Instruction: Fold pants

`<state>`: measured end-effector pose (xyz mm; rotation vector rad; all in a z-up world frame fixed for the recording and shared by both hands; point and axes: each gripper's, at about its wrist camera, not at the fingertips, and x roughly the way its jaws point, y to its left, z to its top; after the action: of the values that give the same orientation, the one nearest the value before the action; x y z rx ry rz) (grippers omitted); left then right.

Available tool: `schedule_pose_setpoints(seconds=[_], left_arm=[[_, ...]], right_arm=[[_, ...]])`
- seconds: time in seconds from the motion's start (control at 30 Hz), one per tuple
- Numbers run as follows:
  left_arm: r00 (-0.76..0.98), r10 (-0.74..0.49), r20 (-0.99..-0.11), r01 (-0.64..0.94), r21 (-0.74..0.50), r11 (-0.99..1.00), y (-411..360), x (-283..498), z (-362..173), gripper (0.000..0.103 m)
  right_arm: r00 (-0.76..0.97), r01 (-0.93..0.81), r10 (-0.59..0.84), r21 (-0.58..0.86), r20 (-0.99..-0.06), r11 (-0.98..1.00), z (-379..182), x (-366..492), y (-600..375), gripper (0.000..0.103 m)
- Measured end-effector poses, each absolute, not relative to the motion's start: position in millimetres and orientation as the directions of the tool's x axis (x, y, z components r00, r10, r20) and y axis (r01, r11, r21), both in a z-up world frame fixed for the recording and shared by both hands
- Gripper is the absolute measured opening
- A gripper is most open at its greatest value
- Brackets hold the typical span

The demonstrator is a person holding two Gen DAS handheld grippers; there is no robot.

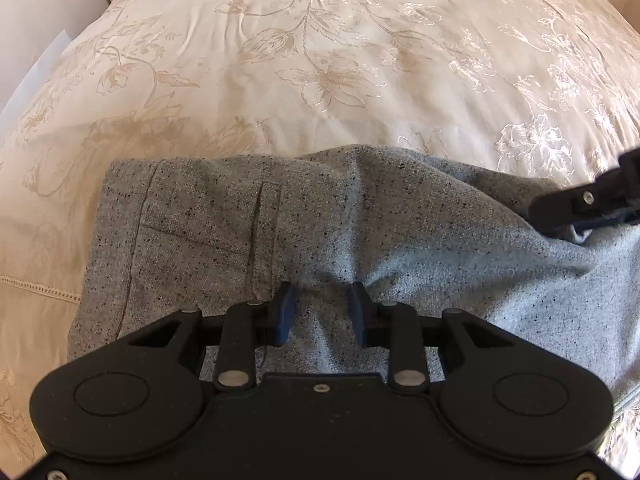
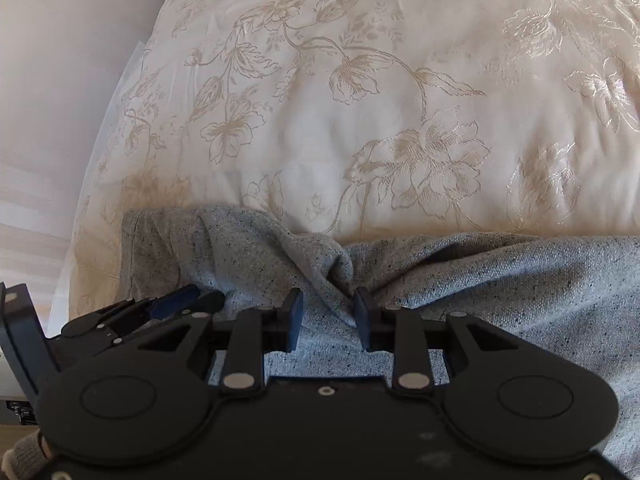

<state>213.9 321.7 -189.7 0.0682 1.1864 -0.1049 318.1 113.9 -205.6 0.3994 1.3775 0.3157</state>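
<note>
Both the left gripper and the right gripper, fingers half-open, pinch bunched folds of the speckled grey woven pants near the far edge, with bare cream floral bedspread beyond.

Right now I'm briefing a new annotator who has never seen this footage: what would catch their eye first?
The grey speckled pants lie rumpled along the near edge of a cream floral bedspread that fills most of both views. Each black hand-held gripper points down into the cloth: the left hand-held gripper and the right hand-held gripper both have a ridge of fabric bunched between their blue fingers.
</note>
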Motion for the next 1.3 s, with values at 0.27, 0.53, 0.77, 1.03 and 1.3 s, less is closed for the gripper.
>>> schedule_pose_setpoints(seconds=[0.27, 0.53, 0.77, 1.03, 1.3], left_arm=[[0.363, -0.083, -0.928, 0.095, -0.052, 0.994, 329, 217, -188, 0.04], [0.392, -0.111, -0.913, 0.1, -0.077, 0.992, 333, 212, -188, 0.04], [0.383, -0.124, -0.915, 0.107, -0.089, 0.99, 334, 210, -182, 0.041], [0.271, -0.137, -0.953, 0.092, -0.116, 0.989, 350, 186, -177, 0.04], [0.195, -0.103, -0.975, 0.088, -0.087, 0.992, 359, 160, -164, 0.034]], right_arm=[[0.227, 0.071, 0.492, 0.519, -0.84, 0.852, -214, 347, 124, 0.033], [0.39, 0.06, 0.417, 0.475, -0.821, 0.878, -197, 361, 120, 0.003], [0.404, 0.063, 0.4, 0.462, -0.822, 0.885, -203, 366, 122, 0.003], [0.367, 0.063, 0.318, 0.364, -0.874, 0.929, -241, 388, 130, 0.003], [0.356, 0.014, 0.325, 0.353, -0.876, 0.936, -250, 394, 134, 0.005]])
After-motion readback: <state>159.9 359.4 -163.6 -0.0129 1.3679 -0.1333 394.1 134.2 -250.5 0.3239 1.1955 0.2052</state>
